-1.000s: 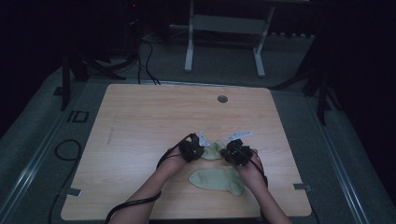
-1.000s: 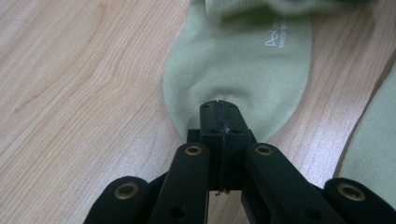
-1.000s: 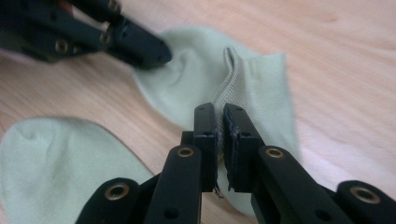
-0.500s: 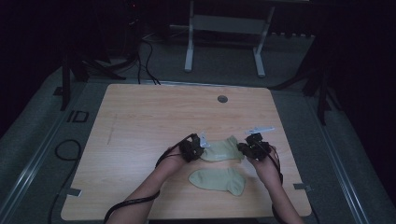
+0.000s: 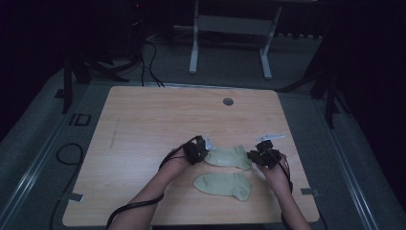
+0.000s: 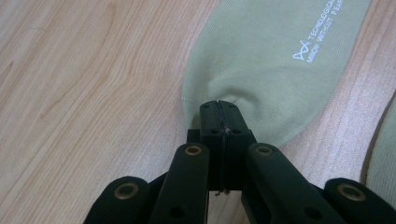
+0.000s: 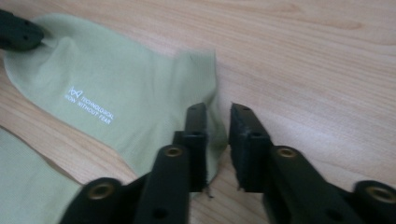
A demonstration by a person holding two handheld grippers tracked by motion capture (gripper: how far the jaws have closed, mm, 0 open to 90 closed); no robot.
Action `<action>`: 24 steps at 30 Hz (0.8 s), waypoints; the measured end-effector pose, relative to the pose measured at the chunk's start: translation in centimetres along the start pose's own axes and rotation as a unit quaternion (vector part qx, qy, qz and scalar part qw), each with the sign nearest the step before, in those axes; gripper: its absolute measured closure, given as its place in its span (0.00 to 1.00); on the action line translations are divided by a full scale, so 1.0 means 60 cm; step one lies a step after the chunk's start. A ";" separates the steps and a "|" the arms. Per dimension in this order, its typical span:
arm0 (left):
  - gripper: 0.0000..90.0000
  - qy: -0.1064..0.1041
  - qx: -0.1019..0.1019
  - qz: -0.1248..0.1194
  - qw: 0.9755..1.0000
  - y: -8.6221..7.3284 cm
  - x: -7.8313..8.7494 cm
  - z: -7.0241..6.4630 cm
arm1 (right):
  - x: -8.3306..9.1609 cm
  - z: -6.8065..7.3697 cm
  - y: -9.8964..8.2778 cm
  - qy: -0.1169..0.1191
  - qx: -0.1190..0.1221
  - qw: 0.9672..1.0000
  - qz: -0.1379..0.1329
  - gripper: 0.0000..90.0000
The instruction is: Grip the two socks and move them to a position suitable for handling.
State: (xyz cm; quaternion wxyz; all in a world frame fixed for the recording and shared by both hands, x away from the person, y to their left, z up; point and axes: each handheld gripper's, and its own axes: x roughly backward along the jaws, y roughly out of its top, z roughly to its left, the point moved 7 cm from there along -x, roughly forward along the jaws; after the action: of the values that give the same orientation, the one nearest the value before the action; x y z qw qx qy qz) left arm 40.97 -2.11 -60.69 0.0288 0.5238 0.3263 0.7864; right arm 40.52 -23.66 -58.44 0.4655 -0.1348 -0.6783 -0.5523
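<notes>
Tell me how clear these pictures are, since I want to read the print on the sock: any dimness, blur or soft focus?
High view: dim, dark room around the table, socks small, print unreadable. Left gripper view: bright and even, the sock and its white lettering fairly sharp, the near jaws softer. Right gripper view: evenly lit but slightly soft, lettering on the sock partly legible.

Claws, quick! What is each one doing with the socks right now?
Left claw: closed, pinching one end of the far sock.
Right claw: jaws have just been opening; the sock's other edge lies loose between them.
</notes>
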 end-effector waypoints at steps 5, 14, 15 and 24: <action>0.99 -0.002 0.001 0.001 1.000 0.001 -0.001 0.001 | 0.004 0.009 0.017 0.002 0.019 1.000 -0.014 0.92; 0.99 -0.002 0.008 -0.006 1.000 -0.001 -0.001 0.001 | -0.047 0.018 0.029 0.008 0.029 0.999 0.014 1.00; 0.99 -0.002 0.008 -0.007 1.000 -0.002 0.000 0.001 | -0.059 0.016 0.030 0.002 0.032 0.999 0.026 1.00; 0.99 -0.008 0.022 -0.007 1.000 -0.005 0.001 0.006 | -0.069 0.002 0.040 -0.003 0.030 0.999 0.026 1.00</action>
State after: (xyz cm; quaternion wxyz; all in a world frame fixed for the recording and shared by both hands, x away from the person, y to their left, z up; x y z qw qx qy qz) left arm 41.17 -1.68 -60.71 0.0253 0.5284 0.3470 0.7744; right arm 44.33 -21.34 -60.15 0.4812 -0.1397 -0.6926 -0.5189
